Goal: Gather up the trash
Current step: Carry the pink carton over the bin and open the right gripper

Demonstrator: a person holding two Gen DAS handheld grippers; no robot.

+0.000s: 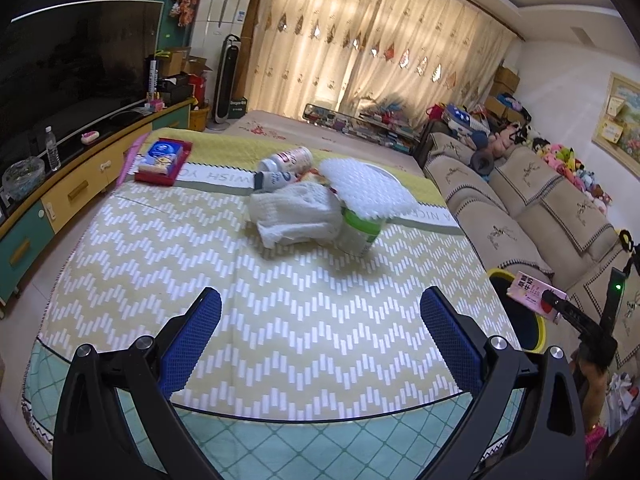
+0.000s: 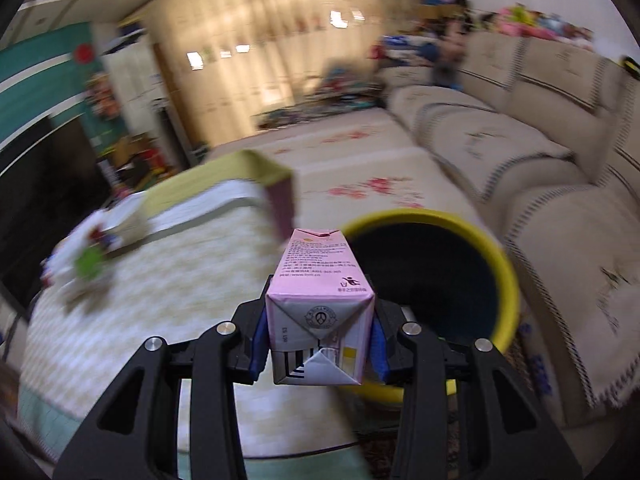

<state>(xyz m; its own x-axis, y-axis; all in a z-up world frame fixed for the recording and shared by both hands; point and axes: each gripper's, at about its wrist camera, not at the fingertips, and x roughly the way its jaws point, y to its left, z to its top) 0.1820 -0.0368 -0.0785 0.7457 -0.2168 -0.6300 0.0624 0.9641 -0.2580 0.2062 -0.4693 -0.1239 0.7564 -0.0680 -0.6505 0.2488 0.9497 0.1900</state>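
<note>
My right gripper is shut on a pink milk carton and holds it over the near rim of a yellow bin with a dark inside. The left wrist view shows the same carton over the bin at the table's right edge. My left gripper is open and empty above the table's near part. A trash pile lies mid-table: a crumpled white cloth, a green-rimmed cup under white bubble wrap, and two small bottles.
A red tray with a blue-white box sits at the table's far left. A patterned cloth covers the table. A beige sofa runs along the right, close to the bin. A TV cabinet stands on the left.
</note>
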